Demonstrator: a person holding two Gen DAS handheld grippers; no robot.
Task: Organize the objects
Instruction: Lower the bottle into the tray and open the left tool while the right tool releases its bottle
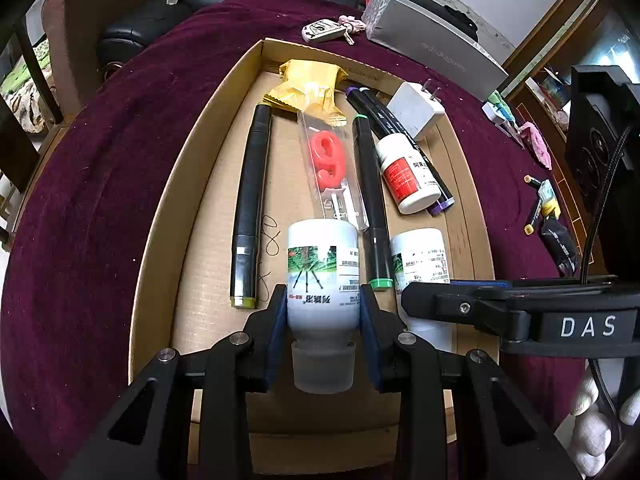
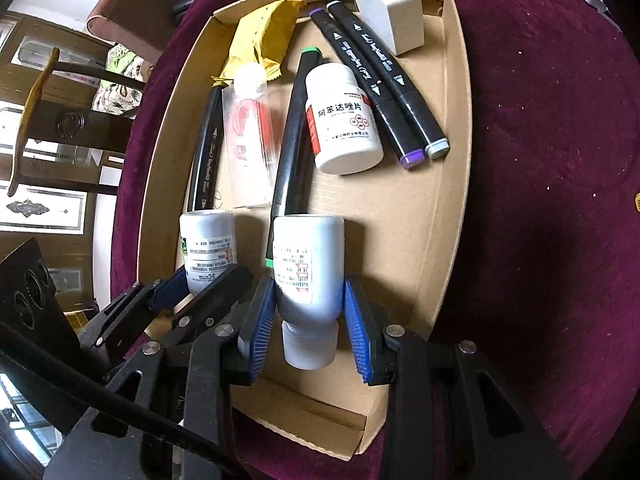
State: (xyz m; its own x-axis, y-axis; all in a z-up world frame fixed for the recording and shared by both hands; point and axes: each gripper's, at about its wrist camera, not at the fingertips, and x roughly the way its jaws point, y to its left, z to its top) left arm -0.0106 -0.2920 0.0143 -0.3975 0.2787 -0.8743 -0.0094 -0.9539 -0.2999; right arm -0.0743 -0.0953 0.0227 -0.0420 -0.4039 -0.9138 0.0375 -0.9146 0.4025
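Note:
In the left wrist view my left gripper (image 1: 322, 304) is shut on a white bottle with a green landscape label (image 1: 322, 264), cap towards the camera, over the near end of a shallow cardboard box (image 1: 208, 152). Just right of it lies a second white bottle (image 1: 420, 256), partly hidden behind a black finger (image 1: 460, 304) of the right gripper. In the right wrist view my right gripper (image 2: 308, 284) has its blue pads against that second bottle (image 2: 308, 264), cap also towards the camera. The left gripper (image 2: 210, 276) and its bottle (image 2: 208, 240) show beside it.
The box (image 2: 420, 220) also holds several black markers (image 1: 252, 200), a red "9" candle in a clear pack (image 1: 330, 160), a yellow snack packet (image 1: 308, 84), a white charger (image 1: 414, 110) and a red-labelled pill bottle (image 2: 344, 120). On the maroon cloth lie a car key (image 1: 322, 32) and a grey box (image 1: 432, 48).

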